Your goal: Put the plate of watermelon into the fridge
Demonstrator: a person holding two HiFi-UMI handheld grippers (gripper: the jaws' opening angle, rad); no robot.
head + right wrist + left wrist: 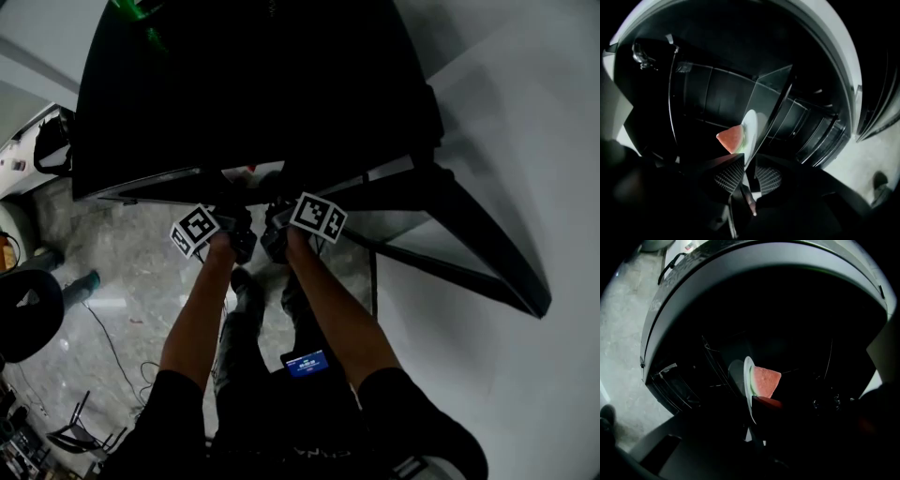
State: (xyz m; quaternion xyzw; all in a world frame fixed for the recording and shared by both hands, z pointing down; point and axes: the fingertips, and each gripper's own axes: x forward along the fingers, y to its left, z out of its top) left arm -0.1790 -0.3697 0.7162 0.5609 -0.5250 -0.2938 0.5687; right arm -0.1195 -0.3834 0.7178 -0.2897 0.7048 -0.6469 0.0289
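plate of watermelon (pixel 751 127), rim in right gripper (pixel 749 162)

Glossy wht plate (pixel 751 129), grainy watermelon (pixel 765 381), ribbed pads (pixel 728 176), polished stone floor (pixel 122 258).

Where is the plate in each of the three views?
Head view: plate, probably the pale sliver above centre.
Left gripper view: plate at centre, edge-on, watermelon on its right.
Right gripper view: plate at centre, edge-on, watermelon on its left.
Shared landmark: watermelon, both gripper views.
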